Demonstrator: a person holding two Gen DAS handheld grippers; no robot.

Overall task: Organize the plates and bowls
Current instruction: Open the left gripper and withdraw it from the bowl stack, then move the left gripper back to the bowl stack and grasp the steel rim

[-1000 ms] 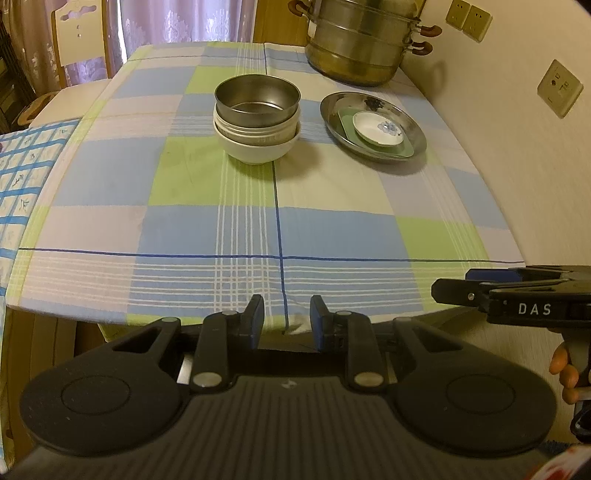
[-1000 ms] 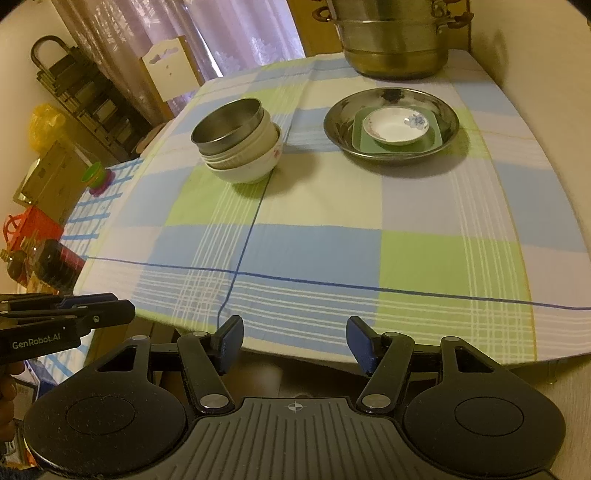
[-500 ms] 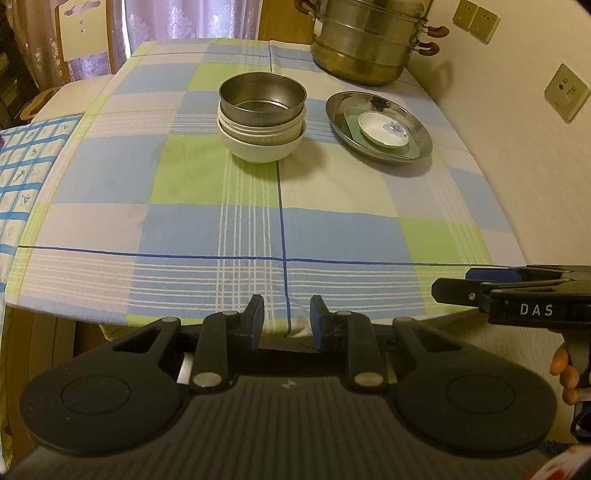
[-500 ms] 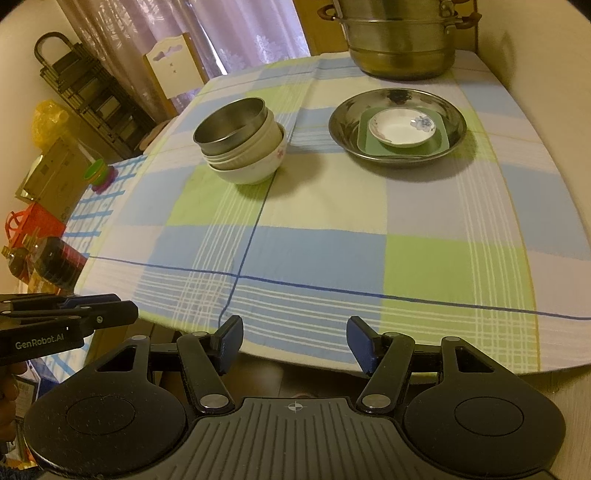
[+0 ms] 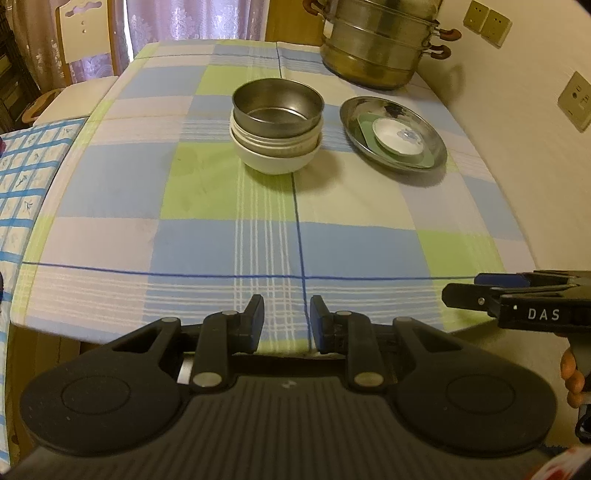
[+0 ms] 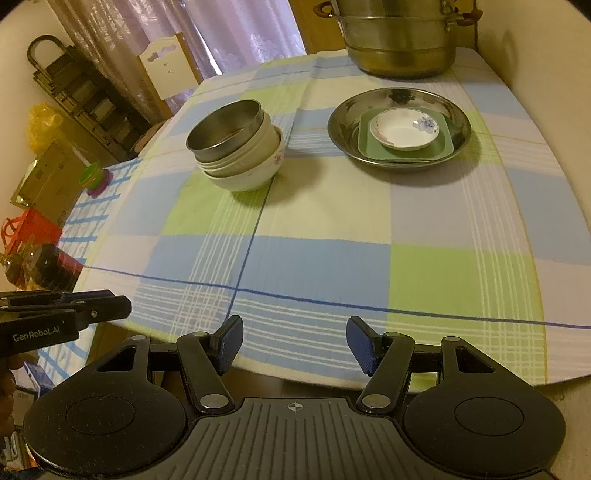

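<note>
Chair [image 5: 86, 35]: a pale wooden back stood at 10 o'clock, against mauve curtains [image 6: 236, 33].
Side surface [image 5: 26, 173]: a blue-and-white patterned cloth lay at 9 o'clock, touching the table's left edge.
Shelving [image 6: 85, 99]: a dark rack, a yellow bag and boxes crowded the room's left side in the right wrist view.
Tablecloth [image 5: 207, 251]: blue, green and cream checks covered the table, crossed by thin blue lines.
Left gripper [image 5: 287, 319]: its jaws stood narrowly apart with nothing between them, over the table's near edge.
Bowl stack [image 5: 276, 125]: a steel bowl sat nested in cream bowls, at 12 o'clock from the left gripper.
Right gripper [image 6: 294, 345]: its jaws stood wide and empty, over the near edge.
Plate stack [image 6: 399, 129]: a steel dish carried a green square plate and a small white saucer, at 1 o'clock from the right gripper and just right of the bowls.
Steamer pot [image 5: 380, 40]: tiered steel, at the table's far right corner.
Wall [image 5: 532, 155]: cream, with sockets [image 5: 576, 99], ran along the table's right side.
</note>
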